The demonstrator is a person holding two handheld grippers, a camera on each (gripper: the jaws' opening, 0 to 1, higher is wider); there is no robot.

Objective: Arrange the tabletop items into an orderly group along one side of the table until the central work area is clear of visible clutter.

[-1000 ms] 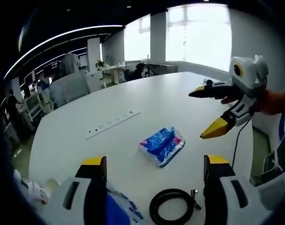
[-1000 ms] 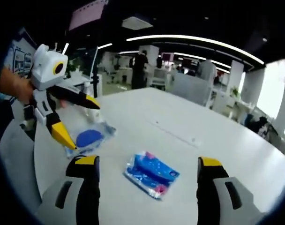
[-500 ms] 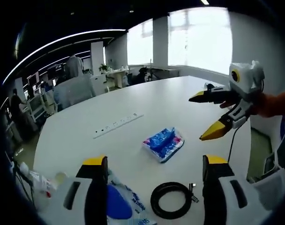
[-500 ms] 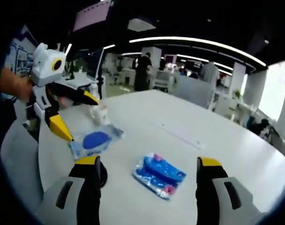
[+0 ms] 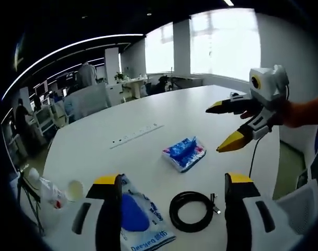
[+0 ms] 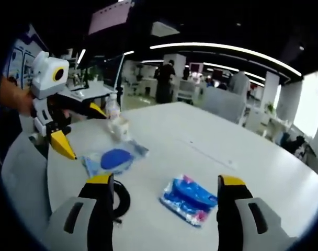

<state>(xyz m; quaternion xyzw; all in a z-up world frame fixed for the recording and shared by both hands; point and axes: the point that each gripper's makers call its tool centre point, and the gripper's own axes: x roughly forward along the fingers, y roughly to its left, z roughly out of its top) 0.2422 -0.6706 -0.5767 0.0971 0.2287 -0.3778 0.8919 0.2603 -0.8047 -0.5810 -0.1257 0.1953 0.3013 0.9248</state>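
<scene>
- Open-plan office, big bright windows on one side, ceiling light strips, desks and a few people way in the back. You're at a large white table (image 5: 201, 110) with a row of sockets (image 5: 136, 134) set into its middle.
- Both your grippers hang above the table with jaws spread wide and nothing between them: left gripper (image 5: 169, 184) over the near edge, right gripper (image 6: 161, 184) over the middle. Each one also shows up in the other's view, equally empty.
- Stuff to tidy: a blue tissue pack (image 5: 184, 153) with pink print, soft and a bit crumpled, sitting alone near the centre. A coiled black cable (image 5: 192, 210) near your edge, loose plug end sticking out. Just beside it a flat clear bag (image 5: 138, 222) with a blue round thing inside and blue lettering. At the left end of that edge, a small plastic bottle (image 5: 46, 191) and what looks like a white cup (image 5: 75, 189), though it's hard to tell.
- Most of the clutter already hugs the near edge, so I'd guess the tissue pack is the stray to bring over.
- Tip: come down on the pack across its short side and pinch the middle, since the wrapper looks slippery and squashy. Set it down next to the cable, not on top.
- Mind the cable's loose end; it could drag if you clip it.
</scene>
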